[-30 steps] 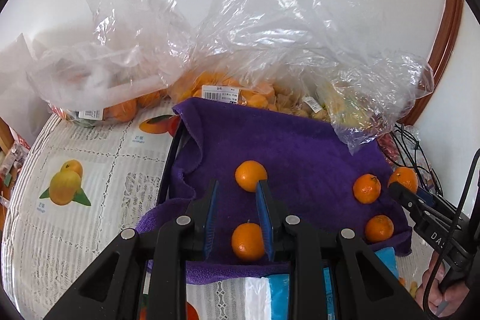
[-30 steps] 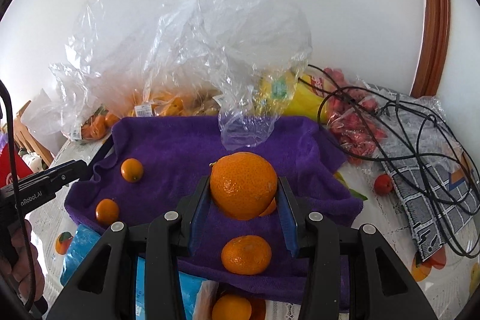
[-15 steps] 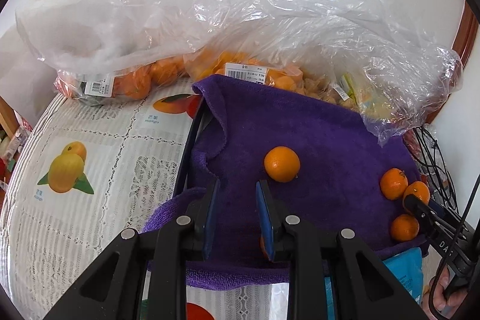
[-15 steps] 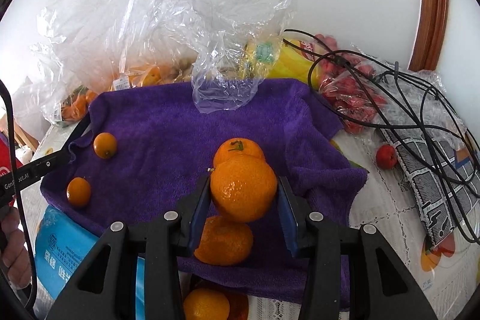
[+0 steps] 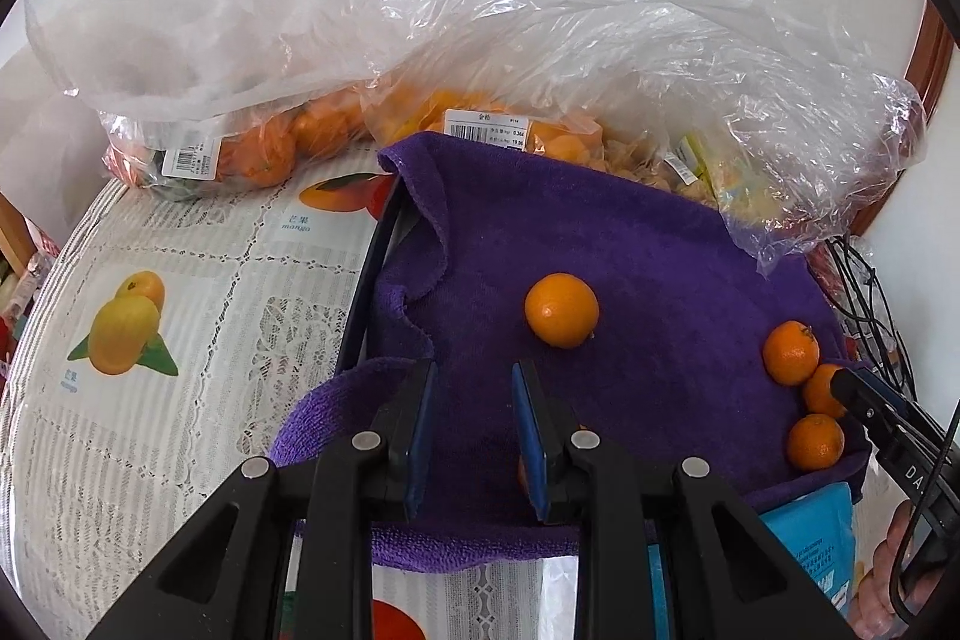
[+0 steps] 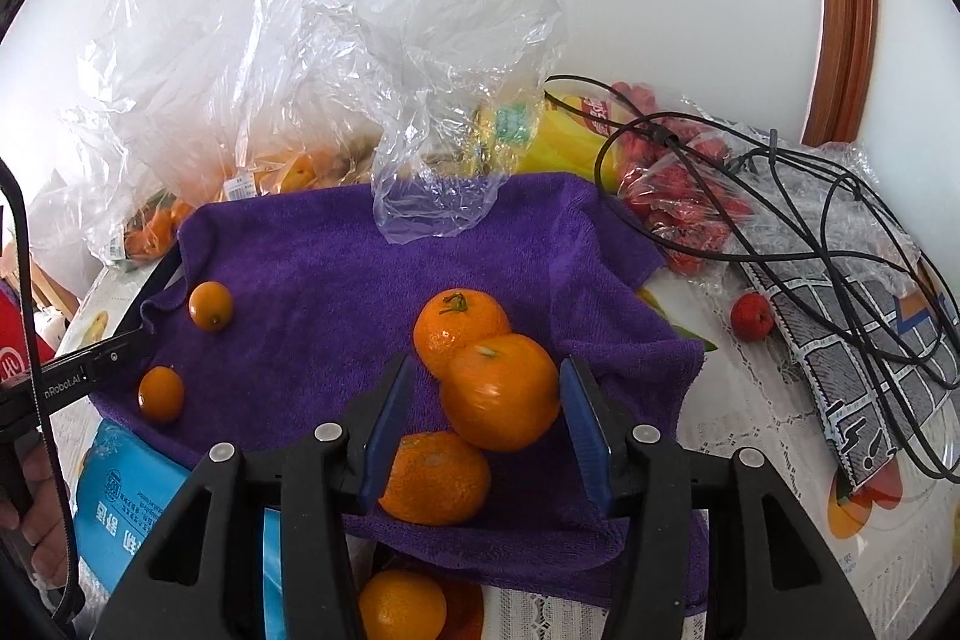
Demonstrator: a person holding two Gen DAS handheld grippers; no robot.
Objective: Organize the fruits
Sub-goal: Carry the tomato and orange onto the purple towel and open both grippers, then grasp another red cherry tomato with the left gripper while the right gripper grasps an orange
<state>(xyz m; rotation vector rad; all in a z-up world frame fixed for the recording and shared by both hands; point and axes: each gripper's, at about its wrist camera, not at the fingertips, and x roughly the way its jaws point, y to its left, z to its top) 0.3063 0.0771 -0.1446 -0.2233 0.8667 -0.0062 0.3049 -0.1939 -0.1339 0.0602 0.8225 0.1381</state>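
My right gripper [image 6: 486, 418] had its jaws just opening; a blurred mandarin [image 6: 501, 391] sat between them, the blue pads [image 6: 585, 430] no longer pressing on it. It rested against two other mandarins, one at its 11 o'clock [image 6: 459, 325] and one at its 7 o'clock [image 6: 432, 478], all on the purple towel [image 6: 336, 268]. Two smaller oranges lay toward 9 o'clock, one near the towel's far left corner [image 6: 210, 304] and one at its left edge [image 6: 161, 393].

My left gripper [image 5: 471, 436] kept its jaws at their narrowest, nothing between them, hanging over the towel's near edge. A lone orange [image 5: 561, 310] lay at 1 o'clock beyond the tips. Bagged fruit [image 5: 480, 40] crowded the surface's [image 5: 180, 280] far side.
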